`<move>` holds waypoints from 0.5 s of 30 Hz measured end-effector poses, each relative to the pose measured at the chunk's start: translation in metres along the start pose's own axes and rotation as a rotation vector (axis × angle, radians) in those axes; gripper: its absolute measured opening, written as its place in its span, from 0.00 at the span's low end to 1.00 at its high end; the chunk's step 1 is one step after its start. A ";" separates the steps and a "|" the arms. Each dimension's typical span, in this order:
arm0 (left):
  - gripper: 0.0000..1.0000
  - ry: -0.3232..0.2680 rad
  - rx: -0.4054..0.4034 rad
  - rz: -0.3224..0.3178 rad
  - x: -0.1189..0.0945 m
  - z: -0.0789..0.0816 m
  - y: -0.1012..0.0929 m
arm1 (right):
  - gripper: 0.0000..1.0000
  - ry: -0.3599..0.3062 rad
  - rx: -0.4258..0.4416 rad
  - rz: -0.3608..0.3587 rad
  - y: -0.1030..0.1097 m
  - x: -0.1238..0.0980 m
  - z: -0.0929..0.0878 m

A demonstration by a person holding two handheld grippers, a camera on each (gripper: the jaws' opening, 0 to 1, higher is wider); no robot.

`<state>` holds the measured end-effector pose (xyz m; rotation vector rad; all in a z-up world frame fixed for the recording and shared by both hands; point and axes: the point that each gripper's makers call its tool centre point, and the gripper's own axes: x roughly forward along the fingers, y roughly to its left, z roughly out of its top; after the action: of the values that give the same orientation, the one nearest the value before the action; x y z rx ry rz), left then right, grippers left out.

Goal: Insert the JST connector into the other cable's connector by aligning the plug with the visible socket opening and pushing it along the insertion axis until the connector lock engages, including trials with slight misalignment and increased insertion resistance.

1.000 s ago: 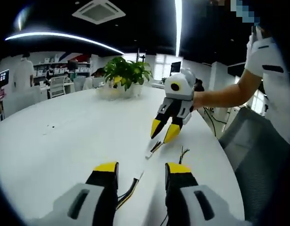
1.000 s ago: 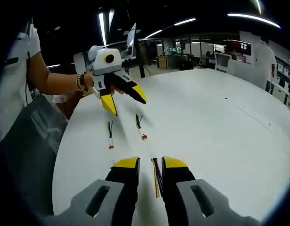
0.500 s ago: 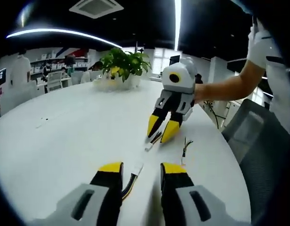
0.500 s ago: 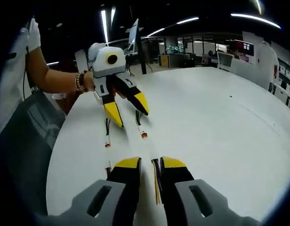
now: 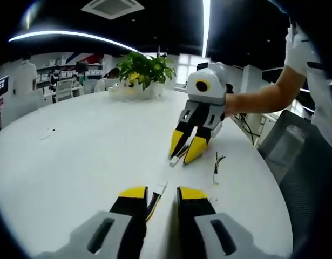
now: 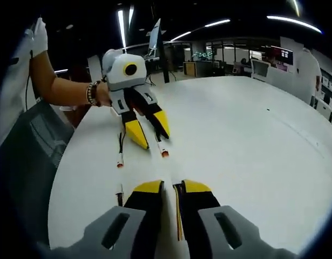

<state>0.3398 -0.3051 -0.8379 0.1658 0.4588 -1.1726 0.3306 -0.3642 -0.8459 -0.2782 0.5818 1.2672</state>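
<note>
In the left gripper view, the left gripper (image 5: 155, 193) has its yellow-tipped jaws clamped on a thin bundle of coloured wires with a small white plug (image 5: 161, 187). Farther along the round white table (image 5: 85, 145), the right gripper (image 5: 185, 150) pinches a second wired plug (image 5: 174, 159). A loose short cable (image 5: 215, 168) lies near the table edge. A green potted plant (image 5: 144, 73) stands far back.

No readable text, labels or numbers anywhere. The wall screens (image 6: 279, 54) in the right gripper view are too blurred to make out. Same for the screen (image 5: 0, 86) at the edge of the left gripper view.
</note>
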 end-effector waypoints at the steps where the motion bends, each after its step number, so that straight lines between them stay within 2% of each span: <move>1: 0.14 -0.001 0.000 0.002 0.000 0.000 0.000 | 0.10 -0.001 -0.001 -0.001 0.000 0.000 0.000; 15: 0.07 -0.015 0.005 0.007 0.002 -0.004 -0.001 | 0.06 0.001 -0.005 -0.002 0.000 0.002 -0.003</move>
<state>0.3390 -0.3059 -0.8424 0.1631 0.4418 -1.1677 0.3308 -0.3638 -0.8497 -0.2842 0.5792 1.2664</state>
